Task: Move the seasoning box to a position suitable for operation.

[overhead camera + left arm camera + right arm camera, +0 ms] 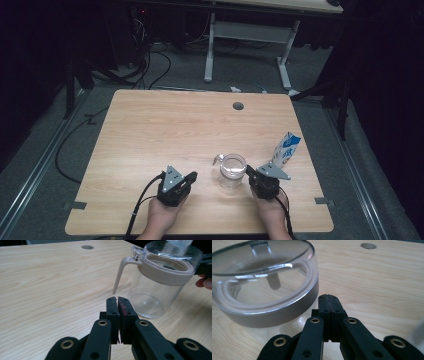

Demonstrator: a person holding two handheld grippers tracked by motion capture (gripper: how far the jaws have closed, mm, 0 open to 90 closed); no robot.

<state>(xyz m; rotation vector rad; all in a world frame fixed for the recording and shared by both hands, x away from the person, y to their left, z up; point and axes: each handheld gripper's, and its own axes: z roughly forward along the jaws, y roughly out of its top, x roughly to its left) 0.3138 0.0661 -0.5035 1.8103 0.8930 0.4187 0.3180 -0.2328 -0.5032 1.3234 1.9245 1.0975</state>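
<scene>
Wooden table (pixel 165 125) in a dark room, with a glass jar (pixel 232 171) between two hand-held grippers.
From above, the left gripper (pixel 192 176) and right gripper (pixel 248 170) flank the jar; a milk carton (pixel 286 149) stands near. Left gripper view: jaws closed on nothing, jar (pixel 162 280) just beyond, lid on. Right gripper view: jaws closed, empty, beside the jar (pixel 264 290).

black tongs (pixel 117 301) with brass-ringed screw holes; grey three-cornered top plates (pixel 173 176); black cables (pixel 142 200) trail rearward; forearms bare.
</scene>
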